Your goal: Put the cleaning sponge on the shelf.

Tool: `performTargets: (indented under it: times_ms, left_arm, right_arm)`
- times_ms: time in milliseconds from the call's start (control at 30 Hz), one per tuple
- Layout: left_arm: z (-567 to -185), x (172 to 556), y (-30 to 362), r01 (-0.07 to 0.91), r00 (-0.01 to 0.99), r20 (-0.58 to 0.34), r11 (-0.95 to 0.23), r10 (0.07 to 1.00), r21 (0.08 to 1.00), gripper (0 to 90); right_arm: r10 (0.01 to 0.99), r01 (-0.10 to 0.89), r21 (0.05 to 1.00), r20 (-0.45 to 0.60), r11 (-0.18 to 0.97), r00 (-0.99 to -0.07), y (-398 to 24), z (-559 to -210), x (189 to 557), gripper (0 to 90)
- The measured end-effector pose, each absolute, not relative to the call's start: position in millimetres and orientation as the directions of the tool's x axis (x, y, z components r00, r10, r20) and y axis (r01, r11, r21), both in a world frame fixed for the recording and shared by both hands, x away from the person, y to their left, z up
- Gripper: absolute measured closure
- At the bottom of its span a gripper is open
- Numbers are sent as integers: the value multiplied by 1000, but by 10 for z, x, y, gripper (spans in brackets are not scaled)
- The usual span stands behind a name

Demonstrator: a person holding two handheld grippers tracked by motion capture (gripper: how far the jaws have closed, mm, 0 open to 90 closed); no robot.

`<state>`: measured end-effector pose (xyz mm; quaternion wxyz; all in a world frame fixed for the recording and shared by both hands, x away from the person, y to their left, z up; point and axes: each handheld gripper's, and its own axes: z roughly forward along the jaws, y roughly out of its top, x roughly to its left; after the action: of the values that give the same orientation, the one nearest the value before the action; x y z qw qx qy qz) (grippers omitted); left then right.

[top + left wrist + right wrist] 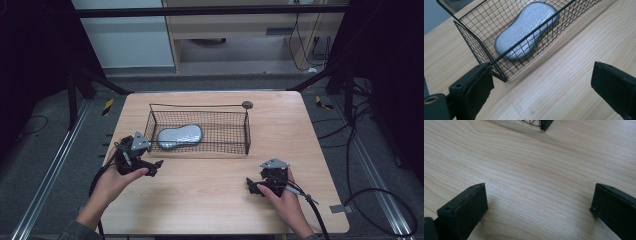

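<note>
- The silver-grey scrubbing sponge [179,135] lies flat in the left half of the black wire-mesh basket [235,145], at the centre of the high view – just up and to the right of the left gripper [150,166].
- Its long axis runs left to right along the basket, tipped slightly up toward the right; in the left gripper view the sponge [526,30] slants from the centre up to the top of the frame.
- The left gripper [541,82] is the nearer one by far: it sits just beside the basket's near left corner [499,72], jaws spread wide with nothing between them.
- The right gripper [256,187] is well apart, at the lower right of the high view, over bare wooden table [210,195]; its jaws are also wide apart and empty [537,205], with a basket corner [544,123] at the top edge of its view.
- In the way – the basket's near wall stands between the left gripper and the sponge, so a reach would probably have to come over the rim from above.
- A thin wire handle [200,105] spans the far rim, ending at a small grey disc [247,104], clear of the sponge.
</note>
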<state>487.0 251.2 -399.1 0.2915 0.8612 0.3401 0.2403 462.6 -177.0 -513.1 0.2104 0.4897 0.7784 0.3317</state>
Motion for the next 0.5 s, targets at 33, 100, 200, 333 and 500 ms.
performTargets:
  times_ms: [33, 100, 200, 333, 500]
  left_arm:
    - [-4019, 4872, 2537, 453, 648, 211, -593, 732, 665, 36]
    - [-4070, 4872, 2589, 468, 635, 205, -581, 745, 666, 38]
    - [-4131, 4855, 2654, 481, 625, 190, -565, 757, 670, 39]
    - [-4208, 4815, 2720, 493, 614, 177, -549, 770, 675, 39]
    - [-4335, 4790, 2806, 524, 595, 149, -522, 790, 674, 38]
  right_arm:
    - [902, 623, 722, -3, 301, -432, -1771, -5131, 4626, 6]
    - [902, 623, 722, -3, 301, -432, -1771, -5131, 4626, 6]
    - [902, 623, 722, -3, 300, -432, -1771, -5131, 4626, 6]
    - [901, 623, 722, -3, 301, -433, -1771, -5131, 4626, 6]
    - [902, 622, 722, -3, 301, -433, -1771, -5131, 4626, 6]
